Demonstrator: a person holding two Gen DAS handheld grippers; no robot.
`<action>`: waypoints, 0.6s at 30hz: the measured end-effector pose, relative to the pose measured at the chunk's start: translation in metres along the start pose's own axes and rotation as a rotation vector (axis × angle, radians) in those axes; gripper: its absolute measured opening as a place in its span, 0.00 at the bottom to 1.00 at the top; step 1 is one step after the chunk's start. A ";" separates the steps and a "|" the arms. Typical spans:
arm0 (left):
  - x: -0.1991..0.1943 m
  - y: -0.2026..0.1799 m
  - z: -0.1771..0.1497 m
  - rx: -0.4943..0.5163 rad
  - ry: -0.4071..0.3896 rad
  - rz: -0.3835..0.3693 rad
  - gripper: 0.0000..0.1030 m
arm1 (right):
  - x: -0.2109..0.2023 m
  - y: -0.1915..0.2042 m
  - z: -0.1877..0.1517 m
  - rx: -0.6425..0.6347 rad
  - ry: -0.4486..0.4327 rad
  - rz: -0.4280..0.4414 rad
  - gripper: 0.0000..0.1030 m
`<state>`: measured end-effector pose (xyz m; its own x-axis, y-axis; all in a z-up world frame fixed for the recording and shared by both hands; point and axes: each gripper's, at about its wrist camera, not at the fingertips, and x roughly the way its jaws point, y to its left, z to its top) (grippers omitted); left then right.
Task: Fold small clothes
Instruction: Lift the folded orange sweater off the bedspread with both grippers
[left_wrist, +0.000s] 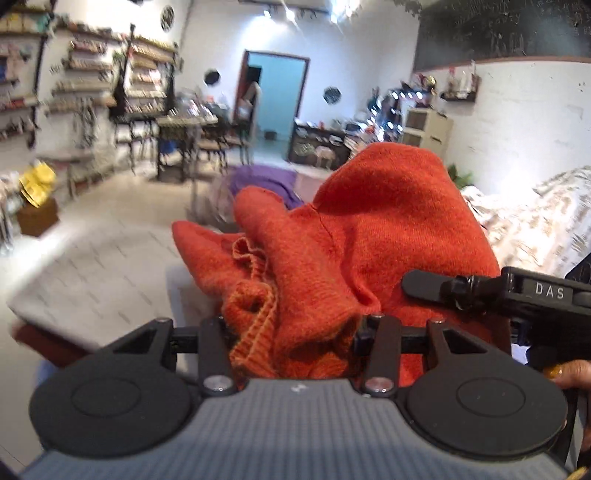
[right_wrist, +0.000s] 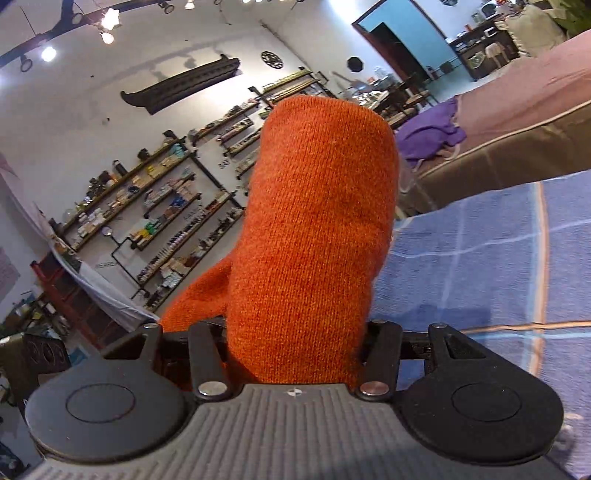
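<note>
Orange knit garment (left_wrist: 332, 236), soft, light and limp: both your left gripper (left_wrist: 295, 332) and right gripper (right_wrist: 295, 332) have fingers clamped on it; regrip at edges or corners.

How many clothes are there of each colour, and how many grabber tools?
Orange knitted garment: 1, clamped by both grabbers
Purple cloth garment: 1, lying on the pink-covered surface behind
Black two-finger grippers: 2, the left gripper and the right gripper
Total: 4 things
</note>
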<state>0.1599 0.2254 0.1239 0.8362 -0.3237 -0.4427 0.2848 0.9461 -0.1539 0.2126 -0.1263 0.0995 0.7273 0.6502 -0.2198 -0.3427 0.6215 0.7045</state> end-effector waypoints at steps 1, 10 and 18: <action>-0.011 0.012 0.015 0.008 -0.026 0.020 0.43 | 0.012 0.013 0.004 -0.015 -0.003 0.037 0.83; -0.025 0.105 0.101 0.009 -0.089 0.224 0.43 | 0.127 0.057 0.027 0.060 0.030 0.202 0.83; 0.033 0.183 0.083 -0.121 0.054 0.288 0.43 | 0.188 0.023 -0.011 0.171 0.165 0.141 0.83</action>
<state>0.2789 0.3880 0.1540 0.8474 -0.0452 -0.5290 -0.0209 0.9928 -0.1182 0.3349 0.0149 0.0676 0.5679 0.7961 -0.2090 -0.3180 0.4465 0.8364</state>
